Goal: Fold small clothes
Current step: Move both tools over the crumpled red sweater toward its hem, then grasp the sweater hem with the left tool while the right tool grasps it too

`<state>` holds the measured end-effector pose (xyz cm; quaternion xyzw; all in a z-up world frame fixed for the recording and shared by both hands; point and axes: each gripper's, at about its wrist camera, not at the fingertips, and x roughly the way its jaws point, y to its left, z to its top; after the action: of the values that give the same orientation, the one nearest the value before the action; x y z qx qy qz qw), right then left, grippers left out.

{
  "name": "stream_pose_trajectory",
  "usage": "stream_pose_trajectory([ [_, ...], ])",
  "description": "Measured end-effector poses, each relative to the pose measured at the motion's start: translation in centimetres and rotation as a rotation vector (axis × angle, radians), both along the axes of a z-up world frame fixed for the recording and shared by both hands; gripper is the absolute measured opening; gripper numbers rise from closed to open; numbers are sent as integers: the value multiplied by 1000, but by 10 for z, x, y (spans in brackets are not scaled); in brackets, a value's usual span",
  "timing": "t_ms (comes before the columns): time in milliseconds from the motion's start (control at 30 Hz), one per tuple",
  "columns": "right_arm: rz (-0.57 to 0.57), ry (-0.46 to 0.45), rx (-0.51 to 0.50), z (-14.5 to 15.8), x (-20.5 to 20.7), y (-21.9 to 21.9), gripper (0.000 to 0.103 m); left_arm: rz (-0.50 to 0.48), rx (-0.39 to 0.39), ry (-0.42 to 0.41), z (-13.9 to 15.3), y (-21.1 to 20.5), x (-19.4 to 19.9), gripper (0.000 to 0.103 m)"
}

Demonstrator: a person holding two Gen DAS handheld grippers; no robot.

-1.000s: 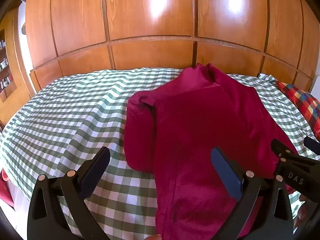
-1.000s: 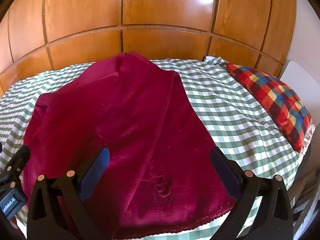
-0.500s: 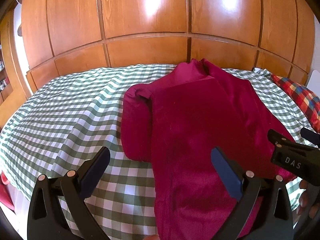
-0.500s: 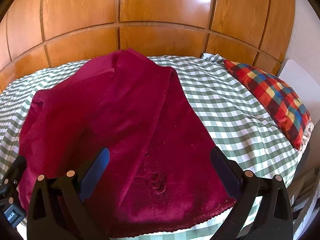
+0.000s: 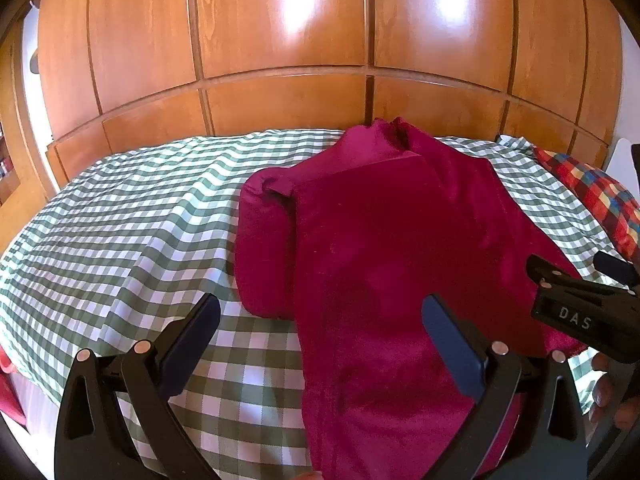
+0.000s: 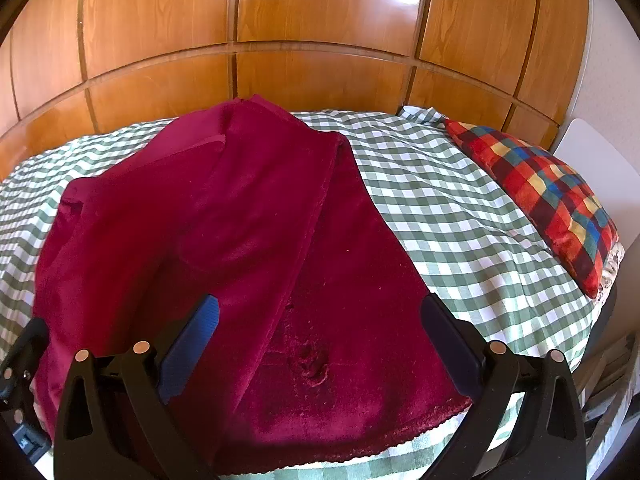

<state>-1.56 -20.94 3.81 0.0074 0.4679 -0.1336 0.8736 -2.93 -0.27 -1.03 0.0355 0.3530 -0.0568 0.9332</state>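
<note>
A dark red plush garment point(image 5: 384, 240) lies lengthwise on the green checked bed point(image 5: 120, 232), its sides folded inward. It also shows in the right wrist view point(image 6: 248, 240), with its scalloped hem at the near edge. My left gripper point(image 5: 320, 328) is open and empty, hovering above the garment's near left part. My right gripper point(image 6: 320, 328) is open and empty above the near hem. The right gripper's black body point(image 5: 584, 308) shows at the right of the left wrist view.
A wooden panelled wall point(image 5: 320, 60) stands behind the bed. A red plaid pillow point(image 6: 548, 196) lies on the bed's right side. The bed's front edge is close under both grippers. A shelf sits at the far left.
Both grippers have tilted up and drawn back slightly, so the garment sits lower in the views. The garment has not moved. Both jaws stay open.
</note>
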Motion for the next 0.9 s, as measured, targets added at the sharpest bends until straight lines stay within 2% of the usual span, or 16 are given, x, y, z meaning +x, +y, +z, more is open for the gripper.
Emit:
stream_pose_trajectory([
  [467,1,12,-14,-1,-1,1,100,-90,-7,-15,3,-7,-14,101],
  [667,2,18,-9,-4,-1,1,100,-170,-34,16,-1,-7,-22,101],
  [900,6,36,0,-10,2,1,100,-292,-21,21,-5,-14,-41,101],
])
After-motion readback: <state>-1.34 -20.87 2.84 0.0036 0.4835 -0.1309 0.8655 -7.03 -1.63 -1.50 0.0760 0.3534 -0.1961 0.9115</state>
